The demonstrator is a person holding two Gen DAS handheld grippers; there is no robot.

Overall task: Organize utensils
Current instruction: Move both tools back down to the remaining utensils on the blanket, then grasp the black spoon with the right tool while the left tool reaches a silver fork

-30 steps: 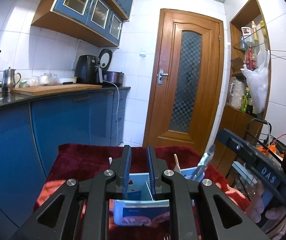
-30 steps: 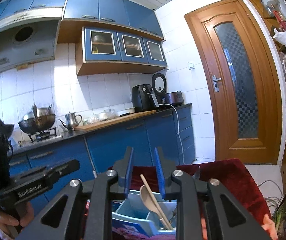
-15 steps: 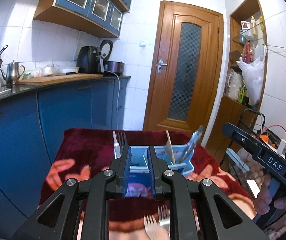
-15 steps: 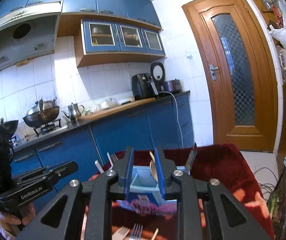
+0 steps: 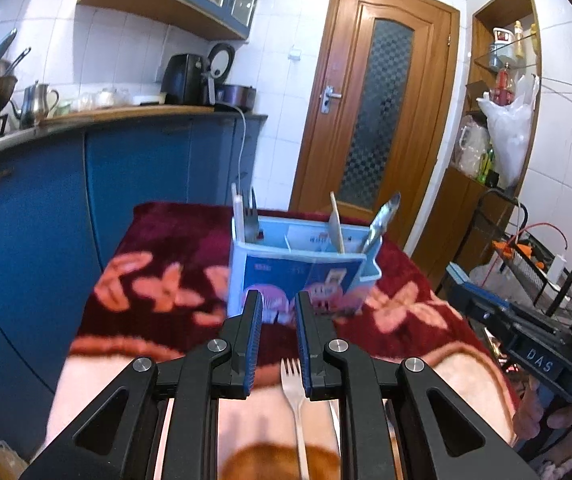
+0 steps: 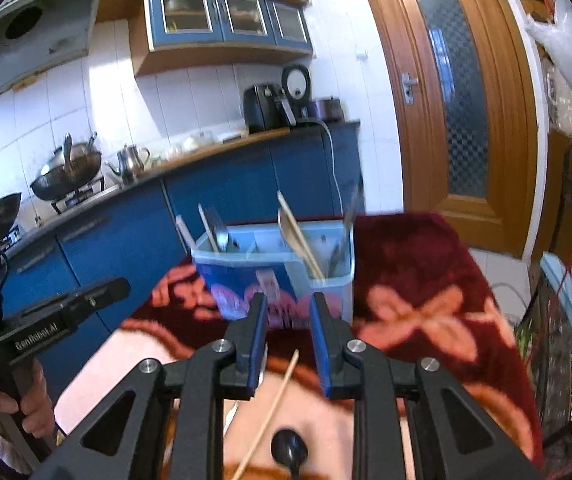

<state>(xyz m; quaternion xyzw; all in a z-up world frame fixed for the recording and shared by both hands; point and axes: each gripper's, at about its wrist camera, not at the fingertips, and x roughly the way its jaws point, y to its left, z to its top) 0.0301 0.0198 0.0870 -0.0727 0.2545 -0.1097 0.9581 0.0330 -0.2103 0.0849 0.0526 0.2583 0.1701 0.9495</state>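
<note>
Kitchen tools read "GenRobot.AI" on left gripper [image 6: 45,330], "DAS" on right gripper [image 5: 538,364]

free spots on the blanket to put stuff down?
Bare blanket left of the organizer, toward the cabinets, and right of it toward the door. Crowded in front: fork, chopstick and dark spoon lie under the fingers.
</note>
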